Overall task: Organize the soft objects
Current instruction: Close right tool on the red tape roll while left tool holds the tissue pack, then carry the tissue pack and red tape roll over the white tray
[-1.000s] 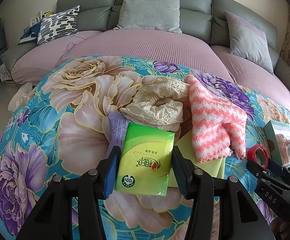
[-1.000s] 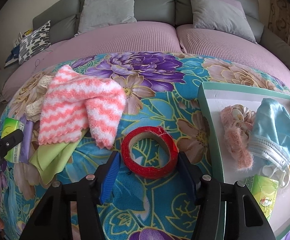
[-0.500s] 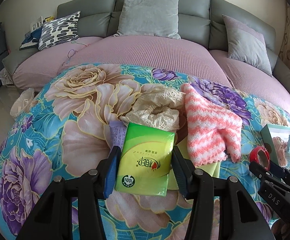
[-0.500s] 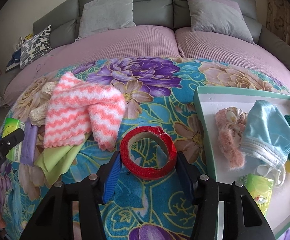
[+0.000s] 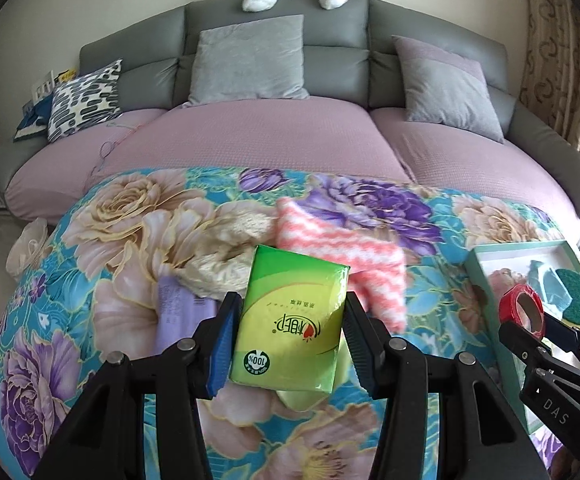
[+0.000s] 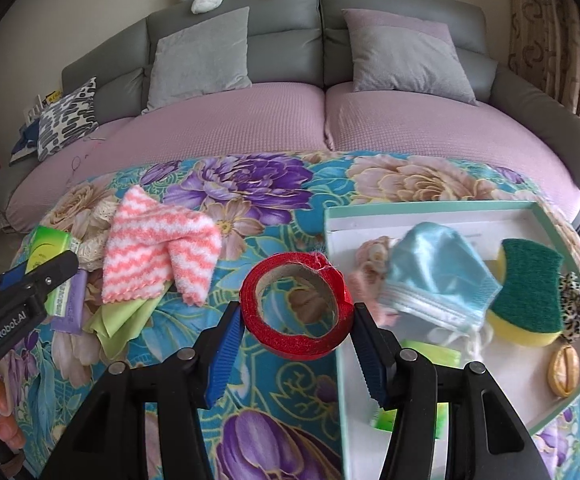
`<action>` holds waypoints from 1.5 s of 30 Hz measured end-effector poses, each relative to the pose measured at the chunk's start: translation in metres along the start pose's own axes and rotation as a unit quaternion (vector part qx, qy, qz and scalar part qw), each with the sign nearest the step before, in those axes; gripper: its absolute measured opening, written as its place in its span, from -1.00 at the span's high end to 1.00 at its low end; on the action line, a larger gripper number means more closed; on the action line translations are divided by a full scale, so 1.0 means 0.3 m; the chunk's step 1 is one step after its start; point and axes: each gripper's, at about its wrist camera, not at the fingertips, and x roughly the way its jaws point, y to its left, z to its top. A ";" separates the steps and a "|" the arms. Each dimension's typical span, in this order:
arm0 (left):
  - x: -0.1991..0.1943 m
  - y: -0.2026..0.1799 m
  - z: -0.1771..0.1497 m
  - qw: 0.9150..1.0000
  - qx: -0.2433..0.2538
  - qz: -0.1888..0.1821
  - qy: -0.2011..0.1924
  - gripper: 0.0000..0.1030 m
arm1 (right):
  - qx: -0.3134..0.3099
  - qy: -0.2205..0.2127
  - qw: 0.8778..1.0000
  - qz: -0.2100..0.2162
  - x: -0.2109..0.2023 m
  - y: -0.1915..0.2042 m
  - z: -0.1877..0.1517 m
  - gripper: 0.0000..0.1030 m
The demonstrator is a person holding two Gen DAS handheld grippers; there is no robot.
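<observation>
Left gripper (image 5: pixel 288 316) clamps green tissue pack (image 5: pixel 290 320) marked "100%", right gripper (image 6: pixel 295 316) clamps red tape roll (image 6: pixel 295 310), teal tray (image 6: pixel 429 210) holds blue mask (image 6: pixel 437 272), green sponge (image 6: pixel 529 292).

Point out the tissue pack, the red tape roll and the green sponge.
tissue pack (image 5: pixel 290 322): left wrist view, middle of its green front.
red tape roll (image 6: pixel 290 346): right wrist view, near red rim.
green sponge (image 6: pixel 529 290): right wrist view, green scouring top.
</observation>
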 end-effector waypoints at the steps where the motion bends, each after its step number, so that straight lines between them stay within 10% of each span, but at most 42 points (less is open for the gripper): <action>1: -0.004 -0.021 0.002 1.000 0.004 -0.003 -0.002 -0.02 | 0.003 -0.001 1.000 -0.003 -0.012 -0.019 -0.001 -0.11; 20: -0.048 -0.467 -0.022 0.993 0.105 -0.060 -0.009 -0.02 | 0.098 0.021 0.992 -0.073 -0.134 -0.495 -0.094 -0.11; 45: 0.017 -0.844 -0.149 0.967 0.216 -0.127 0.038 -0.02 | 0.138 0.035 0.989 -0.049 -0.066 -0.636 -0.139 -0.11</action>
